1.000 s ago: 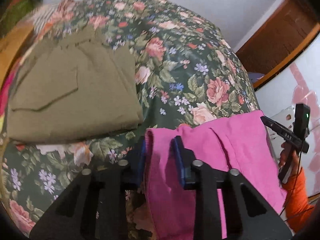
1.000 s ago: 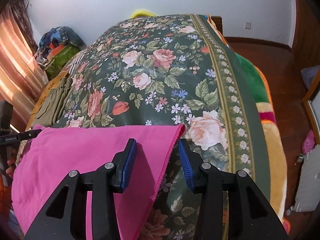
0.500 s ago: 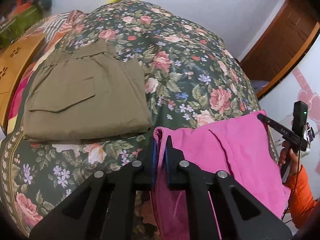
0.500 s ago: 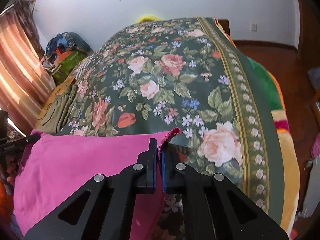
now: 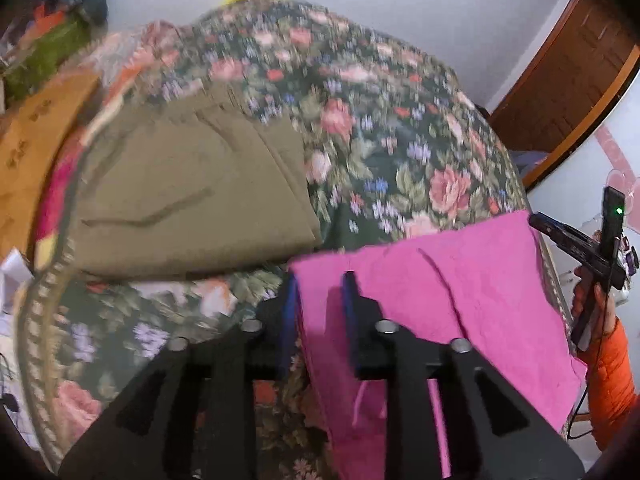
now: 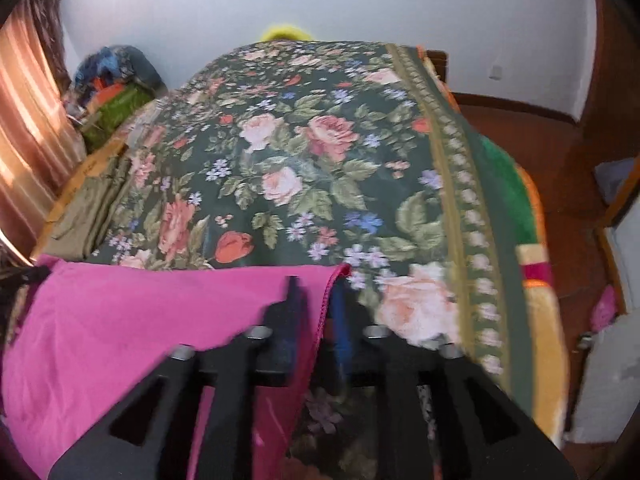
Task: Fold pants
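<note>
Pink pants (image 5: 472, 280) corners freed; both tools' jaws reopening after clamp.

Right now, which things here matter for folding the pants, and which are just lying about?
Job:
pink pants, edge between both grippers' opening jaws
left gripper
right gripper
floral bedspread, the folding surface

Lying about:
olive pants, already folded
heap of clothes by the curtain
</note>
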Demonstrator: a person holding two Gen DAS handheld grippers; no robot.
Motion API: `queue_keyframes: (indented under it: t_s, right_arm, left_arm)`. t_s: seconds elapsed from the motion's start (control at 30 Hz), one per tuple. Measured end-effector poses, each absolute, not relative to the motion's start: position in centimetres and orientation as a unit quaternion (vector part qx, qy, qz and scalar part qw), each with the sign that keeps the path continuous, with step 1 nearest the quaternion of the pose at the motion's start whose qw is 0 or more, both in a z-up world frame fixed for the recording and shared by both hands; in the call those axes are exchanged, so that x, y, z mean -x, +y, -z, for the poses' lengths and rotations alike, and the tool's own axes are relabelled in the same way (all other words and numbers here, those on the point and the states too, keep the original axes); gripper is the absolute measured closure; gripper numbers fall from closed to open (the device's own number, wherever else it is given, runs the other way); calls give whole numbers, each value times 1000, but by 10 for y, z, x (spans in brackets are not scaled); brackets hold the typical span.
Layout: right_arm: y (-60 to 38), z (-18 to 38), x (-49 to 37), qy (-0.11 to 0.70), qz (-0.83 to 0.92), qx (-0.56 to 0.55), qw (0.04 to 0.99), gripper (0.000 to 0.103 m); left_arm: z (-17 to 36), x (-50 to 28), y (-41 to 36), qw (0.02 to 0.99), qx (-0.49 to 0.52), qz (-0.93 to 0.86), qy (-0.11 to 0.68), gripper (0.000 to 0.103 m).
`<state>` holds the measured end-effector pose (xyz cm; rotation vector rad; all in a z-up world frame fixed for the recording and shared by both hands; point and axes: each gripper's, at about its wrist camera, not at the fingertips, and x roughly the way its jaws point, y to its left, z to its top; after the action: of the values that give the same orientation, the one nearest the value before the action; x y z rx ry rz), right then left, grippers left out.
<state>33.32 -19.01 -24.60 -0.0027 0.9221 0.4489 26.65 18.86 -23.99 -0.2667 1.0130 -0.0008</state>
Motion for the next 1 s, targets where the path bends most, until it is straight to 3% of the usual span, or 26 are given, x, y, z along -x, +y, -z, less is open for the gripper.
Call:
queue_keyframes:
  t_s: [0.03,0.23,0.4,0.5,0.77,0.83,1.0]
  right_arm:
    - [-191,240,-330,434,-210,6,876,56]
    - [-175,209,-310,401,-270,4,875,51]
    - [-137,231,-306,439,-320,12,839,51]
    - [-126,255,-304,475,-320,28,819,51]
    - [-141,268,-276,498,-298,74,811,44]
    - [-153,267,-266,504,-288,66,812,44]
    - [-175,260,-240,512,-265,67,815,44]
  left_arm:
    - [234,-265,188,871,118,-5,477,73]
    - [206,-268,157,885,97,35,455,73]
    - [242,-278,114,856,75,75,505,73]
    - [258,-274,109,853,66,69,513,67]
    - [252,-240,113,855,42,59,513,62]
    - [253,-227,116,854,32,43,517,50]
    - [253,-193,133,853,70,32,516,46]
